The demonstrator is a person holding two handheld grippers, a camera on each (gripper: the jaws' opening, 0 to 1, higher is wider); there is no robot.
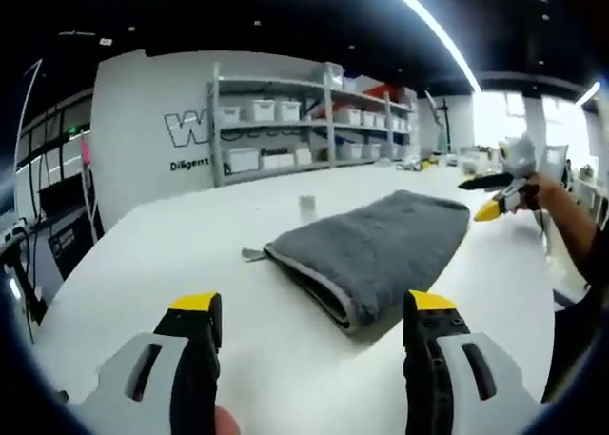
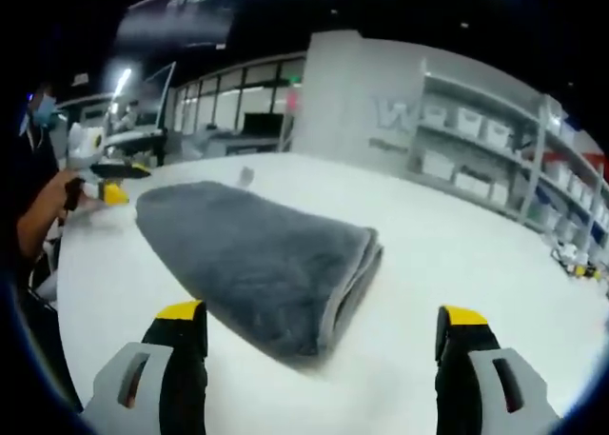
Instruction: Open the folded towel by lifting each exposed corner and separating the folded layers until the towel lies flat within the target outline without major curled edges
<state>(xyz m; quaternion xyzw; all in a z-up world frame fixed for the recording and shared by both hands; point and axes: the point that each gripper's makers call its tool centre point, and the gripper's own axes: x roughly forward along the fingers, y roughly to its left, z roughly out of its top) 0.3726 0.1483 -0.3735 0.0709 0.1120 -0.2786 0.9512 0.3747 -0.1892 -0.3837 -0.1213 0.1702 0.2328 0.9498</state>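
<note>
Left gripper point(image 1: 314, 326) and right gripper point(image 2: 324, 335): grey slotted bodies, black jaws, yellow tips. Person's sleeve point(image 2: 24, 173): dark.

- A white table point(image 1: 238, 254) spreads across both views.
- A small pale cup-like thing point(image 1: 306, 205) stands on the table, too small to identify.
- Grey shelves point(image 1: 314, 121) holding white bins point(image 1: 262, 109) stand against the far wall.
- The white wall point(image 1: 152, 130) carries dark lettering point(image 1: 186, 128).
- A bright ceiling light strip point(image 1: 428, 26) runs overhead.
</note>
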